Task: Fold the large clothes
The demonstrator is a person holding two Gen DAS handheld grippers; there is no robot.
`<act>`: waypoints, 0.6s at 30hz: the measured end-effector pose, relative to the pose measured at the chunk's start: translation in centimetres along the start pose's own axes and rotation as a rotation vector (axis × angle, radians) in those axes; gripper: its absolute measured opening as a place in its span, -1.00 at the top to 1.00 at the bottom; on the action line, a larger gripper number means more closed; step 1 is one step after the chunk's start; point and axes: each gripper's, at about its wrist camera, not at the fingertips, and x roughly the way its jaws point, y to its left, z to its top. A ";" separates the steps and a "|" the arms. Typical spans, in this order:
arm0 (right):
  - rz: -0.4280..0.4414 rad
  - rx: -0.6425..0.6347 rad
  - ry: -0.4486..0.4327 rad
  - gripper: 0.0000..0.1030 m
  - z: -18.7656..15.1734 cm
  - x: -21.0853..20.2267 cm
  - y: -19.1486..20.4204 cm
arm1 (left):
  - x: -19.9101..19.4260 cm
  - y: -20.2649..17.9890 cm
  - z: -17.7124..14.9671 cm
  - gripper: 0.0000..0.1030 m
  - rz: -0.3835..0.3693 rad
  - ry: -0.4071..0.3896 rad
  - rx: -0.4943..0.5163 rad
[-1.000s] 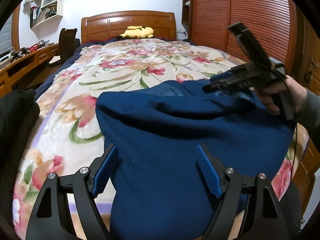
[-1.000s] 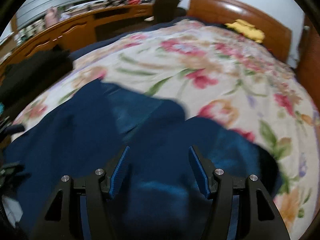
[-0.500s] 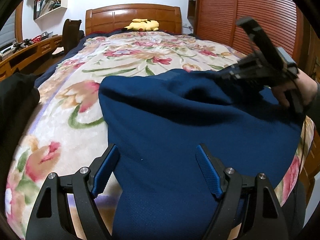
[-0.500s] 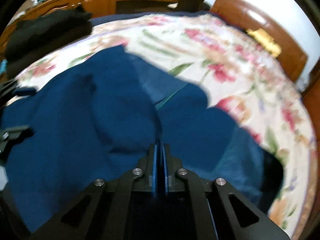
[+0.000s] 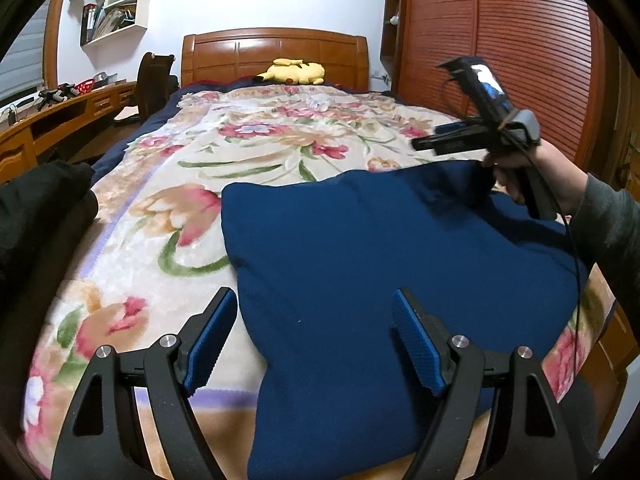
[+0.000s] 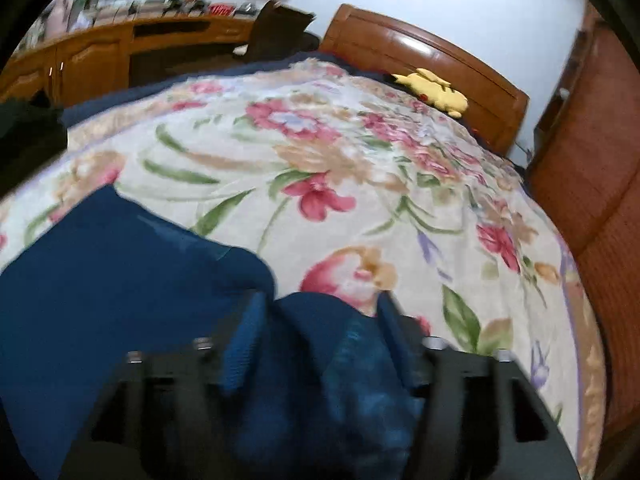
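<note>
My left gripper hangs over the foot edge of the bed, jaws wide apart and gripping nothing; its left pad sits over the blanket just outside the cloth's left edge, and its right pad is over the cloth. The blue garment lies folded on the flowered blanket at the foot of the bed, toward the right side, its left edge fairly straight and its far edge slightly raised. My right gripper is over the garment's far right part; its jaws are opening, blue cloth shows between them, and the blur keeps me from telling whether the pads touch it. From the left wrist view I see my right hand around its handle. A dark pile sits at the bed's left edge. Farther on, a yellow plush toy lies against the wooden headboard.
</note>
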 end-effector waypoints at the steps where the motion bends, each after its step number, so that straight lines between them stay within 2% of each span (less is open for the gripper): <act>1: -0.004 0.020 -0.003 -0.31 -0.1 -0.5 -1.1 | 0.0 -0.1 0.0 -0.56 -0.005 -0.003 -0.003; 6: -0.060 0.127 -0.003 -0.31 -2.3 -3.0 -7.2 | 0.0 -0.7 -0.1 -0.56 -0.028 -0.010 -0.001; 9: -0.067 0.181 0.038 -0.31 -4.0 -3.2 -10.0 | 0.0 -1.1 -0.2 -0.56 -0.039 -0.009 0.001; 15: -0.011 0.248 0.096 -0.31 -7.1 -2.7 -11.9 | -0.1 -1.6 -0.3 -0.56 -0.043 -0.002 0.011; 18: -0.016 0.257 0.129 -0.31 -7.9 -2.4 -12.3 | -0.1 -1.9 -0.4 -0.56 -0.041 0.004 0.015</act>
